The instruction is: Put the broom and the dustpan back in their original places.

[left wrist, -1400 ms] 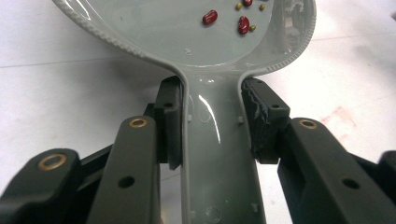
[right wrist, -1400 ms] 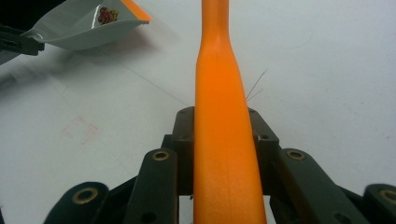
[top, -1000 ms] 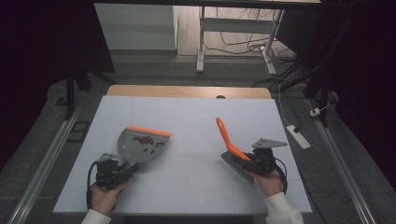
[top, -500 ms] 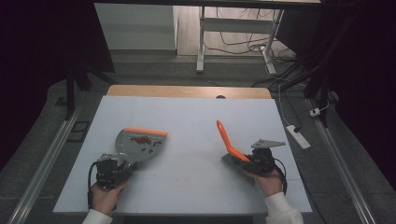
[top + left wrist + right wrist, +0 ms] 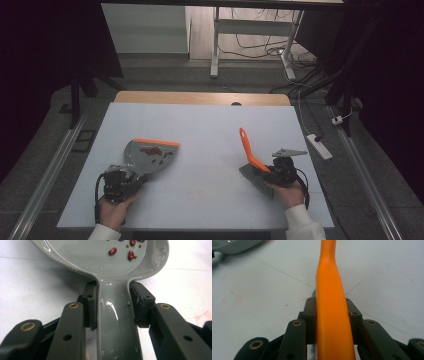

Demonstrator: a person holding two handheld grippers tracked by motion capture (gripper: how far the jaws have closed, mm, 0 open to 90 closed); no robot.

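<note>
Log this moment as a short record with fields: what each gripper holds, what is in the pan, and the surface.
left gripper: shut on the grey dustpan by its handle
right gripper: jaws just opening, orange brush handle between them, pads at its sides
dustpan contents: red beans and small greenish ones
surface: white table, brush lying on it

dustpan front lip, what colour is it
Orange, on a grey dustpan; the lip shows best in the high view.

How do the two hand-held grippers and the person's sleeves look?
Both grippers, left gripper and right gripper, are black, with linked black jaws and brass-coloured pivot pins. A black cable trails from each. The right one carries a grey three-cornered plate. The sleeves are white.
</note>
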